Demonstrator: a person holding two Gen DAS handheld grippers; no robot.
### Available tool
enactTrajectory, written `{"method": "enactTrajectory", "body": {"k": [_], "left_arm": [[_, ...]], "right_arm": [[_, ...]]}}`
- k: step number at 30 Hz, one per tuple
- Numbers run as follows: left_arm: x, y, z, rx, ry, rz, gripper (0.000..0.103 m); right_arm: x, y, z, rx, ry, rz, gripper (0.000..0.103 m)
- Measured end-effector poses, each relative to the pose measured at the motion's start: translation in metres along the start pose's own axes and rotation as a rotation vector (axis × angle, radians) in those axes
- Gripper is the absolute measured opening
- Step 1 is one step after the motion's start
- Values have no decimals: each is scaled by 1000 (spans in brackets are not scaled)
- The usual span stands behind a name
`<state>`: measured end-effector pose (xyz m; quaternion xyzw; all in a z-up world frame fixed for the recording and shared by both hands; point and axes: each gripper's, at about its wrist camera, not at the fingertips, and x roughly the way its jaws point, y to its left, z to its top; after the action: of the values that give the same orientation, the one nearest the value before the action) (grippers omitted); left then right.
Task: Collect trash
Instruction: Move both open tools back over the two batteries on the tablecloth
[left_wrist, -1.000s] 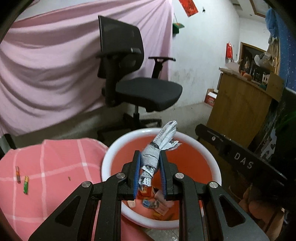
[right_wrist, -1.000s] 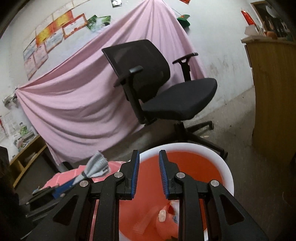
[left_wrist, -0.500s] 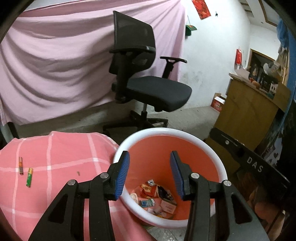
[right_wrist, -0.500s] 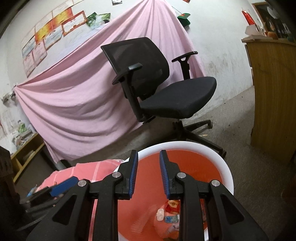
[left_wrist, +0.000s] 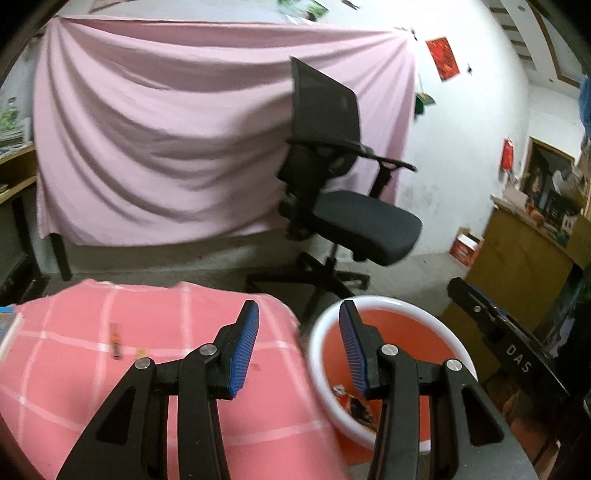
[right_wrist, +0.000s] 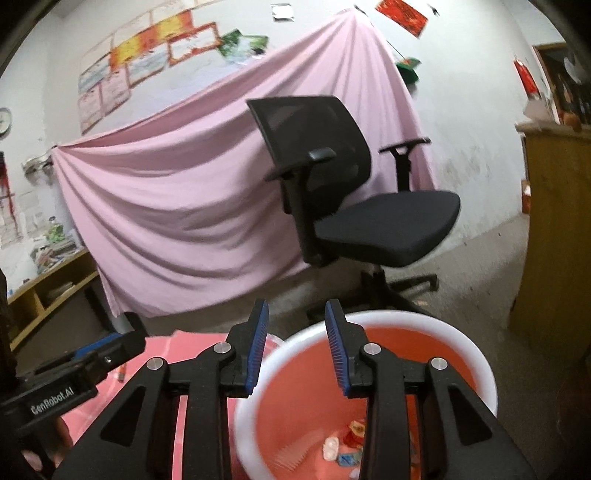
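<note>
A white-rimmed orange bin (left_wrist: 421, 332) stands beside the pink checked table (left_wrist: 110, 369); it also shows in the right wrist view (right_wrist: 424, 325). Several wrappers (right_wrist: 347, 443) lie at its bottom. My left gripper (left_wrist: 297, 347) is open and empty, over the gap between table edge and bin. My right gripper (right_wrist: 297, 347) is open and empty, above the bin's left rim. A small orange stick (left_wrist: 116, 341) and a scrap (left_wrist: 142, 352) lie on the table. The left gripper body (right_wrist: 74, 373) shows at left in the right wrist view.
A black office chair (left_wrist: 332, 192) stands behind the bin before a pink drape (left_wrist: 166, 129). A wooden cabinet (left_wrist: 524, 254) is at right, wooden shelves (right_wrist: 48, 291) at left. The right gripper body (left_wrist: 509, 350) lies right of the bin.
My left gripper opened and dropped the grey crumpled wrapper into the bin, then swung left toward the table. My right gripper opened a little wider over the bin.
</note>
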<state>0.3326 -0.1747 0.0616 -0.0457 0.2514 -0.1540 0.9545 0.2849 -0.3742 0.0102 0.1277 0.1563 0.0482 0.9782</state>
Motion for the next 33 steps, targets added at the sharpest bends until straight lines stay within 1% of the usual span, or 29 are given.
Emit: {"method": "enactTrajectory", "body": {"k": [1, 5, 8, 10, 11, 13, 14, 15, 17, 19, 20, 21, 23, 25, 26, 27, 30, 33], "left_arm": [[-4, 5, 1, -4, -9, 9, 39], [-32, 40, 5, -30, -73, 71, 40], [-51, 66, 5, -68, -119, 107, 48], [-60, 81, 6, -88, -144, 127, 49], [-64, 88, 6, -94, -155, 141, 49], [-74, 101, 3, -100, -172, 166, 52], [-81, 110, 1, -108, -186, 181, 58], [-86, 116, -1, -114, -198, 193, 62], [-97, 130, -5, -125, -220, 216, 66], [-106, 143, -10, -135, -230, 232, 75], [-110, 149, -14, -141, -237, 240, 80], [-114, 154, -17, -147, -248, 248, 82], [-121, 164, -22, -150, -264, 264, 84], [-128, 173, -28, -151, -287, 287, 91], [-130, 176, -30, -154, -303, 299, 97], [-132, 178, -31, -157, -318, 308, 98], [-136, 188, -36, -174, -356, 336, 99], [-138, 199, -40, -187, -363, 356, 101]], "right_arm": [[0, 6, 0, -6, -15, 4, 31], [-3, 34, 2, -23, -83, 47, 39], [-4, 55, 2, -45, -127, 76, 47], [-4, 69, 1, -62, -151, 93, 48], [-3, 76, 1, -71, -159, 100, 51], [-3, 88, -2, -88, -173, 114, 65], [-3, 94, -3, -95, -184, 124, 76], [-4, 99, -4, -100, -195, 133, 79], [-3, 110, -5, -117, -207, 144, 80], [-3, 119, -8, -134, -221, 142, 85], [-3, 123, -10, -140, -229, 139, 90], [-3, 127, -11, -145, -236, 135, 94], [-4, 135, -14, -159, -253, 133, 100], [-6, 142, -17, -179, -274, 130, 102], [-7, 146, -19, -187, -281, 130, 103], [-8, 151, -22, -206, -293, 132, 103], [-6, 162, -27, -249, -299, 139, 103], [-3, 173, -34, -288, -293, 144, 103]]}}
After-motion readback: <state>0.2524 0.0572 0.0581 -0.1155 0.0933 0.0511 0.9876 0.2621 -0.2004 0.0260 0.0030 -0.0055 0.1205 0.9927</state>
